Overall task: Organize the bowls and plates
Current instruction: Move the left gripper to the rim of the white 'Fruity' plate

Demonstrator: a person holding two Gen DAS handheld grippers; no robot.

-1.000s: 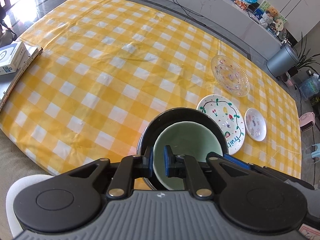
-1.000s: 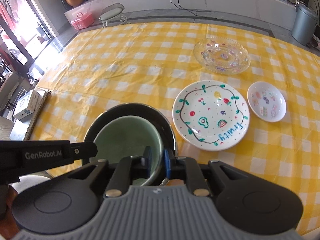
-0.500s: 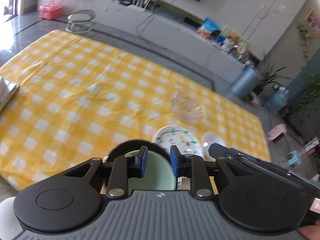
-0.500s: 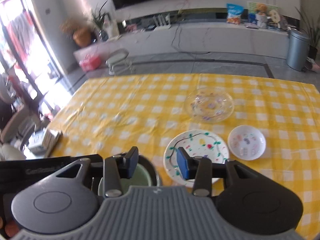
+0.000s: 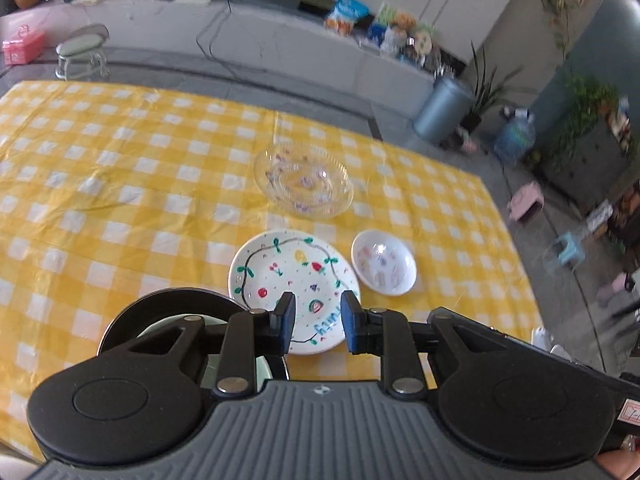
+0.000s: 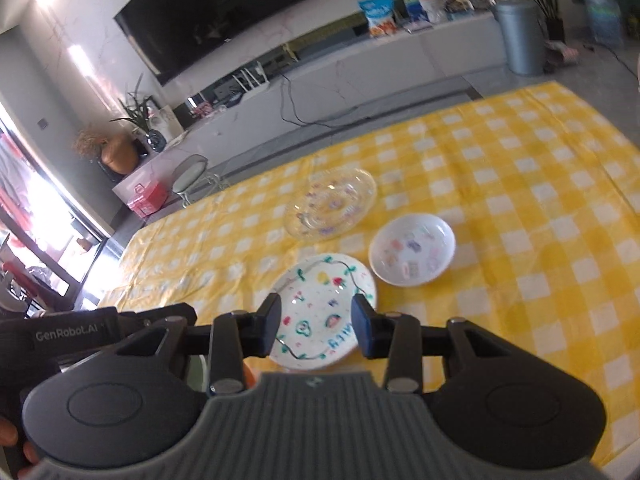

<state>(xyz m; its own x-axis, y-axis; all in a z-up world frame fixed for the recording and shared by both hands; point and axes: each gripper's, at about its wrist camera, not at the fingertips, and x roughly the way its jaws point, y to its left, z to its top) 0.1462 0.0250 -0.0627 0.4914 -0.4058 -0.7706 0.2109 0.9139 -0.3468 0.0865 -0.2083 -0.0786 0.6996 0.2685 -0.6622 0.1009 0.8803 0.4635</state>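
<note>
A black bowl (image 5: 172, 304) with a pale green bowl (image 5: 262, 370) nested inside sits at the near edge of the yellow checked table (image 5: 120, 168), mostly hidden under my left gripper's body. To its right lies a white painted plate (image 5: 280, 268) (image 6: 320, 280). Beyond that are a small white dish (image 5: 384, 266) (image 6: 412, 248) and a clear glass plate (image 5: 304, 182) (image 6: 332, 204). My left gripper (image 5: 318, 322) hangs open above the painted plate's near rim, holding nothing. My right gripper (image 6: 318, 330) hovers over the same plate, its jaws closing on empty air.
The table's right edge drops to the floor, where a grey bin (image 5: 442, 108) and small stools stand. A long low cabinet (image 6: 360, 60) with snacks runs behind the table. The left gripper's black body (image 6: 60, 336) sits close beside my right one.
Both grippers released the bowls' rims and opened. They drew back and swung right, so the painted plate now lies between each pair of fingers. Both views tilted up toward the room.
</note>
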